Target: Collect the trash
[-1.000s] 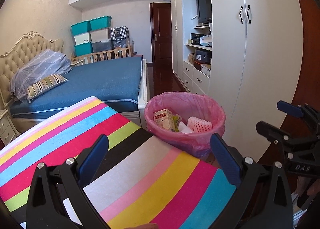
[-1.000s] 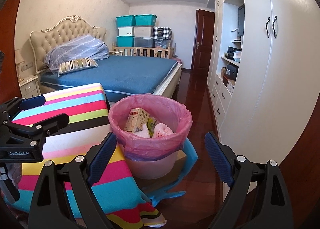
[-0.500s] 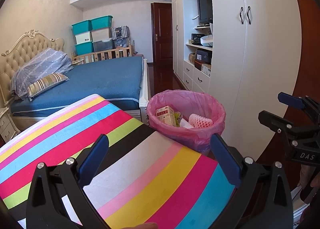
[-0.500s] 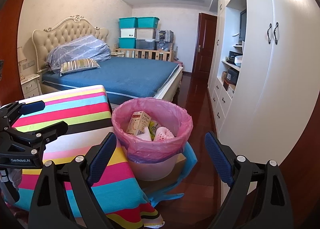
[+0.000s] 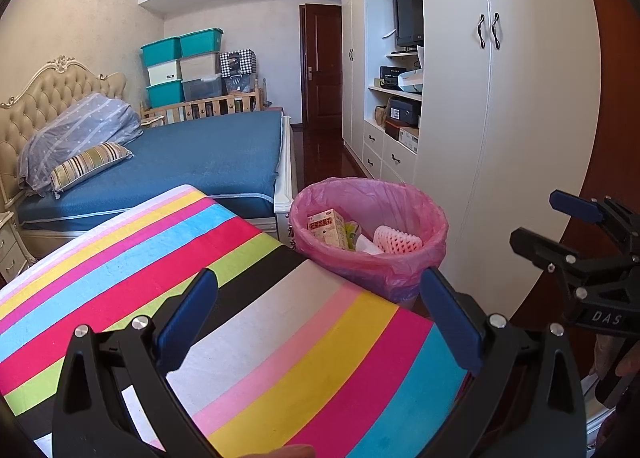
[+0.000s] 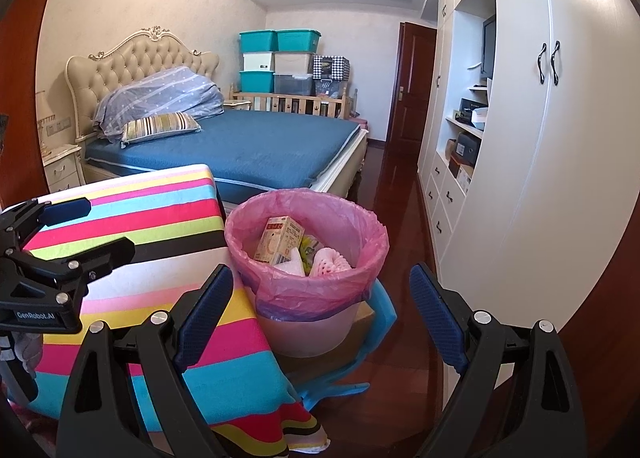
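Observation:
A bin lined with a pink bag [image 5: 400, 278] [image 6: 320, 294] stands beside the striped table. Inside it lie a small carton [image 5: 326, 228] [image 6: 278, 244], a pink foam net [image 5: 396, 240] [image 6: 330, 262] and white paper. My left gripper [image 5: 318, 322] is open and empty above the striped cloth [image 5: 256, 318], short of the bin. My right gripper [image 6: 320, 310] is open and empty, held in front of the bin. Each gripper also shows at the edge of the other view, the right one [image 5: 580, 234] and the left one [image 6: 76, 226].
A bed with a blue cover [image 6: 248, 150] lies behind the table. White wardrobes and shelves [image 6: 520, 138] line the right wall. A blue sheet and cardboard [image 6: 380, 322] lie under the bin on the dark wood floor [image 6: 400, 194]. Storage boxes [image 6: 276, 58] are stacked at the back.
Both grippers have drawn back and risen slightly, so the bin looks a little smaller and lower. Both stay open and empty.

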Demonstrator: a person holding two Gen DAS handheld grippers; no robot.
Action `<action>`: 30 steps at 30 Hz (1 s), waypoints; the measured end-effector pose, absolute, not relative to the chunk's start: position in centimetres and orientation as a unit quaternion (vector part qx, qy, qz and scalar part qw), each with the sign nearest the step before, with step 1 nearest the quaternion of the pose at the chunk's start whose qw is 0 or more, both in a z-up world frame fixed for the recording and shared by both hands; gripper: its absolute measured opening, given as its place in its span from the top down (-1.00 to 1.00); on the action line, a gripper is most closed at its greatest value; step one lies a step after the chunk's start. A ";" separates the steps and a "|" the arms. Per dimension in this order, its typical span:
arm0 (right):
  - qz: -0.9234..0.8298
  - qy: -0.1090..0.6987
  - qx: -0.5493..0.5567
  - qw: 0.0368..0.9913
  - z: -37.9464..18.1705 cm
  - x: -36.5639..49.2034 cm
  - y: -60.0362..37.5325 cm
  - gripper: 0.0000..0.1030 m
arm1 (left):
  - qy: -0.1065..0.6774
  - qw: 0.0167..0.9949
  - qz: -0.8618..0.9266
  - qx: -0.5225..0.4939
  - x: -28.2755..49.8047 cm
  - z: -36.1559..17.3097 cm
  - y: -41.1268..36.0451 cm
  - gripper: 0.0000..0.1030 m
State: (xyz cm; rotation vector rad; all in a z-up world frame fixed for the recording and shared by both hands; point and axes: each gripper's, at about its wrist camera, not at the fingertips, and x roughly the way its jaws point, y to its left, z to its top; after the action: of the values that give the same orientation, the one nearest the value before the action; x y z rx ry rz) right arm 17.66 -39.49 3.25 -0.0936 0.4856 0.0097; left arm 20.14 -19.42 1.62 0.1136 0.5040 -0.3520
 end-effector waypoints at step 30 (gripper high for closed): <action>0.014 0.248 -0.044 0.968 2.4 17.6 -38.9 -0.63 | 0.239 0.955 -0.170 0.054 20.0 2.0 -19.2 -0.91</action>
State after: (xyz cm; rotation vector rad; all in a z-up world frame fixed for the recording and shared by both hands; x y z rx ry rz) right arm 17.61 -38.88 2.41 -0.0886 0.5009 0.0287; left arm 19.99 -19.21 1.98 0.1095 0.4859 -0.3443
